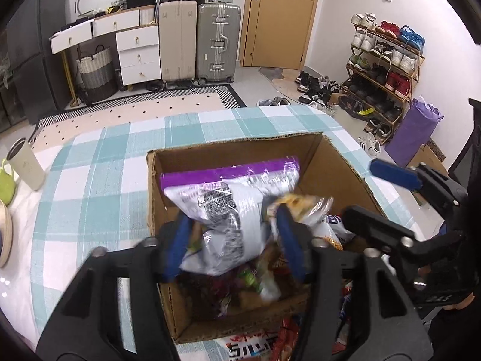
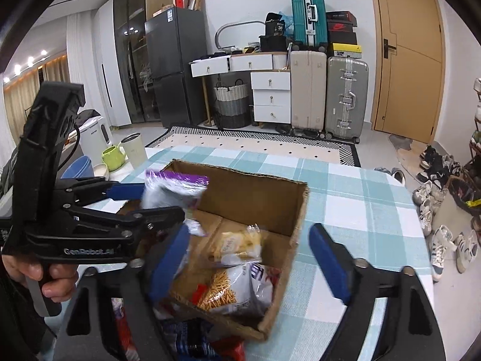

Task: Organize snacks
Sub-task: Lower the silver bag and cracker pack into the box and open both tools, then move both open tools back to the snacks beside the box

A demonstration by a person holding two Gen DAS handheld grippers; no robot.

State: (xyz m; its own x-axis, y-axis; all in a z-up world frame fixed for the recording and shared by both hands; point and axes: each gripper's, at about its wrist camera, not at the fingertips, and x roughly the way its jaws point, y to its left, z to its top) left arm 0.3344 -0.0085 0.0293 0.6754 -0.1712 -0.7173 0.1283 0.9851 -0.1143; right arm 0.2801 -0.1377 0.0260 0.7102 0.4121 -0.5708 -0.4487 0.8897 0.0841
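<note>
Purple-topped white snack bag (image 1: 228, 207) tilted above open cardboard box (image 1: 336, 162), loose snack packets (image 2: 237, 285) inside

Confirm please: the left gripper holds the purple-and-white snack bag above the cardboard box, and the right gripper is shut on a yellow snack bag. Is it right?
Not quite. The left gripper does hold the purple-and-white snack bag above the cardboard box, but the right gripper is open and holds nothing, as the right wrist view shows.

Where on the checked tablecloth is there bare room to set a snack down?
Bare tablecloth lies right of the cardboard box and beyond it, toward the rug. Crowded: inside the box, the near edge with loose snack packets, and the cups corner.
</note>
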